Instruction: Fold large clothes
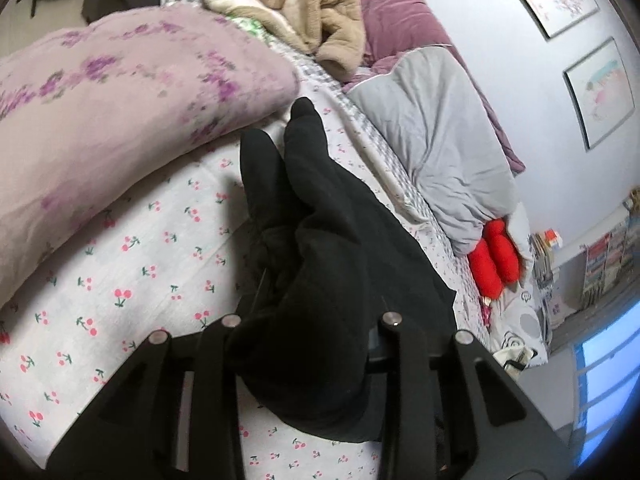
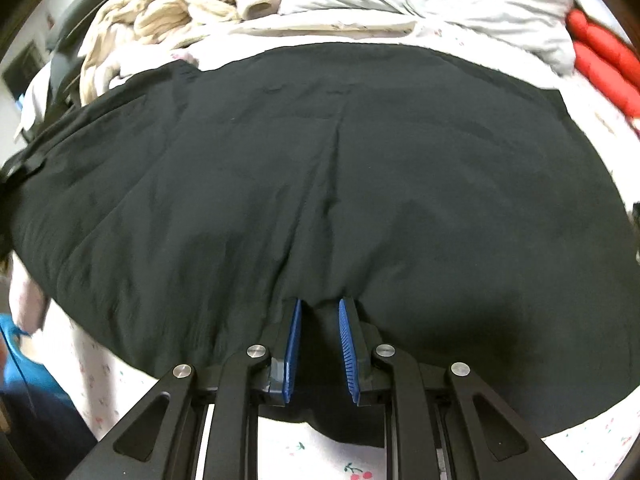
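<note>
Right tongs [image 2: 320,320] pinching black garment [image 2: 320,160] hem

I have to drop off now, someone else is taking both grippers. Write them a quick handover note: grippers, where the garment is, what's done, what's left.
Left gripper: a bunched wad of the black garment sits between its fingers, apparently gripped; the fingertips are hidden by cloth.
Right gripper: blue pads a little apart, the garment's near edge tucked between them; grip uncertain.
Garment: spread mostly flat on the cherry-print sheet, floral pillow and grey quilt beyond it.
Done: garment laid out.
Left: no finished fold visible; all folding remains.
</note>
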Demonstrator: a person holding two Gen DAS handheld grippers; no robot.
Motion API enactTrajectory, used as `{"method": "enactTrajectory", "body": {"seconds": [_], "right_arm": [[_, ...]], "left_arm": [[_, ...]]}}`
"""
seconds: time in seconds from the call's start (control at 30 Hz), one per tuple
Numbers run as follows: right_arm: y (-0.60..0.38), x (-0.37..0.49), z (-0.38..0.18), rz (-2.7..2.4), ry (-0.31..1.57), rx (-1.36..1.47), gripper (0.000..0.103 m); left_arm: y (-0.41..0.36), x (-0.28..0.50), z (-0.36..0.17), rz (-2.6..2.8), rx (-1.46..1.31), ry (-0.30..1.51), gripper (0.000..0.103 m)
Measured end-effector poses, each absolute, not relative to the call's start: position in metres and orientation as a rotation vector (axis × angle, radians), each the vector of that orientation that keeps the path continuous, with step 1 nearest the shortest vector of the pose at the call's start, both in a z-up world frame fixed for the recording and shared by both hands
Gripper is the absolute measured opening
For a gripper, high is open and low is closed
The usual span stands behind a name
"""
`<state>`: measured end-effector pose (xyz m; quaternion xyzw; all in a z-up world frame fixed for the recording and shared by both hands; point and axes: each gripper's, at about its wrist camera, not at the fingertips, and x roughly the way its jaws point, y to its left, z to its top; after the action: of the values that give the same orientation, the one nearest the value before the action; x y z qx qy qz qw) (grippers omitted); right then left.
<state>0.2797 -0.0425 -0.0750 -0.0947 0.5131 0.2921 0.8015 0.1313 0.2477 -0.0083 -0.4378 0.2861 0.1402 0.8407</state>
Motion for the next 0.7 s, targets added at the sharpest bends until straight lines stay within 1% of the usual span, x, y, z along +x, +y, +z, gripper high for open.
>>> {"method": "enactTrajectory", "body": {"seconds": [0.1,0.23,0.4,0.7], "right_arm": [[-0.040,0.289,-0.068,0.631,1.061,-0.179,0.020],[-0.031,0.309,-0.062,0.647,1.056,-0.082,0.020],[-0.004,0.347,-0.069,0.592,1.062,-0.091,0.020],[0.021,0.411,-0.075,0.532,1.057,0.008,0.020]], "left_arm": [[0.249,0.133,-0.008,0.286,-0.920,0.608,0.034],[0.252,0.134,-0.010,0.284,-0.936,0.613,0.034],[0.251,0.135,-0.009,0.270,-0.918,0.612,0.034],[0.250,0.137,-0.006,0.251,-0.888,0.626,0.034]]}}
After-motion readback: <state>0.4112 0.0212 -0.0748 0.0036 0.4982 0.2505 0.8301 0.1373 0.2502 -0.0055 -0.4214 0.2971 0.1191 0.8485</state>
